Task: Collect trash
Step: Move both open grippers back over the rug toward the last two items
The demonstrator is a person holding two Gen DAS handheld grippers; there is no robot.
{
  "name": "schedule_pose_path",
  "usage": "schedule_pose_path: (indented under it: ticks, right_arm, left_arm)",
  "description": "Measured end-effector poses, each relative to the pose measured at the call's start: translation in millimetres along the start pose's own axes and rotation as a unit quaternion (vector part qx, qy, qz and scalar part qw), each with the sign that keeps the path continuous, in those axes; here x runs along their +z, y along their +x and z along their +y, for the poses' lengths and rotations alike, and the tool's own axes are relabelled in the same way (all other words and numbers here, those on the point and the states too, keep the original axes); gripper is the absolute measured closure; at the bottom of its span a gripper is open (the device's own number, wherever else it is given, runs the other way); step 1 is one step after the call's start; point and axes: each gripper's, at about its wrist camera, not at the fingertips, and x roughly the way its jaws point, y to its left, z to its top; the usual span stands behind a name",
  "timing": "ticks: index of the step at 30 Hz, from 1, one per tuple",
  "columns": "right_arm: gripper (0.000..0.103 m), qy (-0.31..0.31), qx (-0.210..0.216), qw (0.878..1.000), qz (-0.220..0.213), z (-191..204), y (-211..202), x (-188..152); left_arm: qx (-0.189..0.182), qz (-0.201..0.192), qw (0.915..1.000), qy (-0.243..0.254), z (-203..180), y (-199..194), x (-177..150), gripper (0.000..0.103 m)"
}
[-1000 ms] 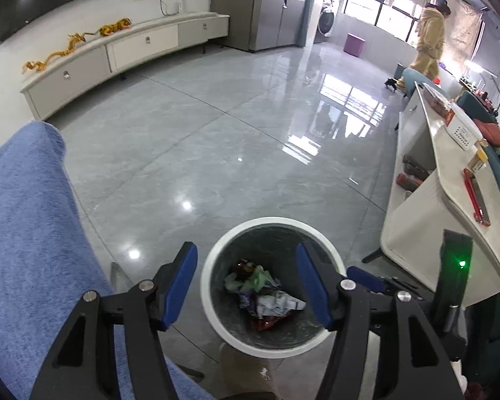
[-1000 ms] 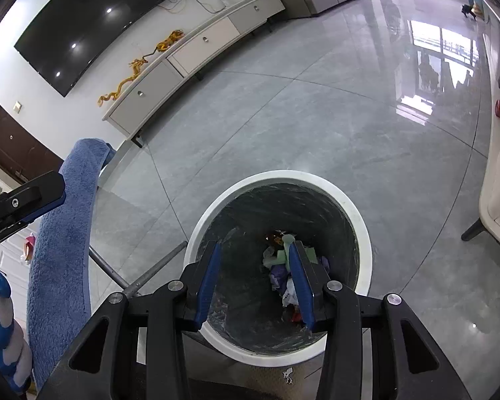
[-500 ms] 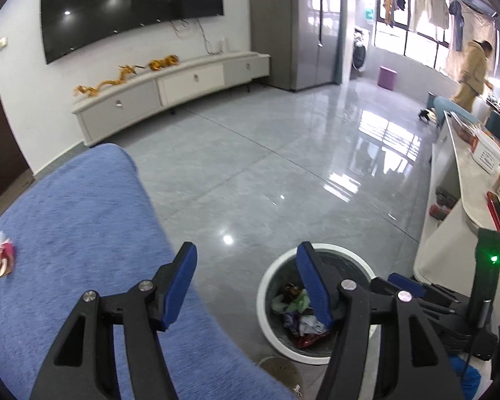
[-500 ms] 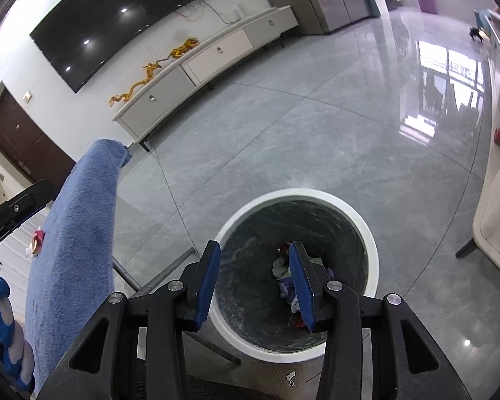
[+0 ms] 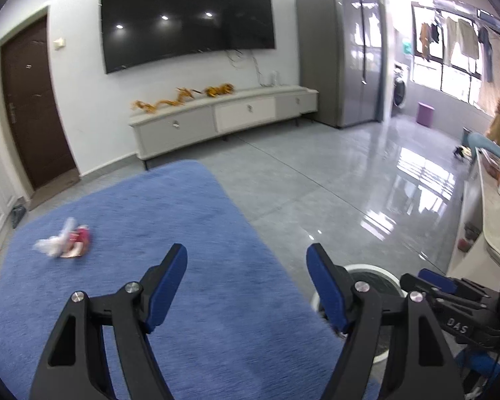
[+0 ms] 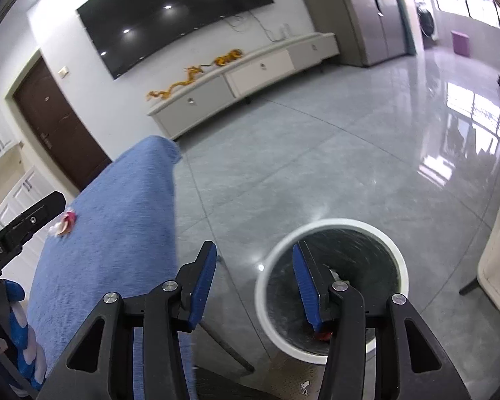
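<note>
A crumpled white and red wrapper (image 5: 65,241) lies on the blue cloth-covered surface (image 5: 190,220), far left of my left gripper (image 5: 246,280), which is open and empty above the cloth. The wrapper also shows in the right wrist view (image 6: 65,222). My right gripper (image 6: 253,273) is open and empty, held above the left rim of the white round trash bin (image 6: 400,263). The bin holds several wrappers, mostly hidden behind the right finger. In the left wrist view only the bin's rim (image 5: 370,268) shows, low right.
A white TV cabinet (image 5: 223,120) stands along the far wall under a black TV (image 5: 186,20). A white table (image 5: 490,200) edges the right side. Grey glossy tile floor (image 6: 333,153) lies between. Metal legs (image 6: 226,343) run under the blue surface.
Both grippers have risen and tilted up and left, away from the bin. The left view now faces the blue surface and the wrapper. The right gripper's jaws have opened wider.
</note>
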Motion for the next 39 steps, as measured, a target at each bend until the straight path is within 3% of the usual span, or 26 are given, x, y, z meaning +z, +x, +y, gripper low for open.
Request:
schedule_pose_path:
  ticks: [8, 21, 30, 35, 39]
  right_arm:
    - [0.054, -0.053, 0.021, 0.998, -0.013, 50, -20, 0]
    - [0.053, -0.142, 0.06, 0.988, -0.009, 137, -39, -13]
    - [0.053, -0.186, 0.088, 0.978, 0.026, 194, 3, -2]
    - [0.053, -0.203, 0.112, 0.971, 0.052, 235, 47, 11]
    - [0.053, -0.219, 0.128, 0.965, 0.066, 265, 77, 18]
  left_arm:
    - [0.048, -0.028, 0.9981, -0.026, 43, -38, -14, 0.03]
    - [0.072, 0.023, 0.9955, -0.057, 120, -51, -60, 0.03]
    - [0.115, 0.059, 0.9863, -0.103, 239, 1, -54, 0.03]
    - [0.089, 0.07, 0.9857, -0.125, 299, 36, -41, 0.03]
    - [0.058, 0.083, 0.9873, -0.122, 320, 65, -31, 0.03]
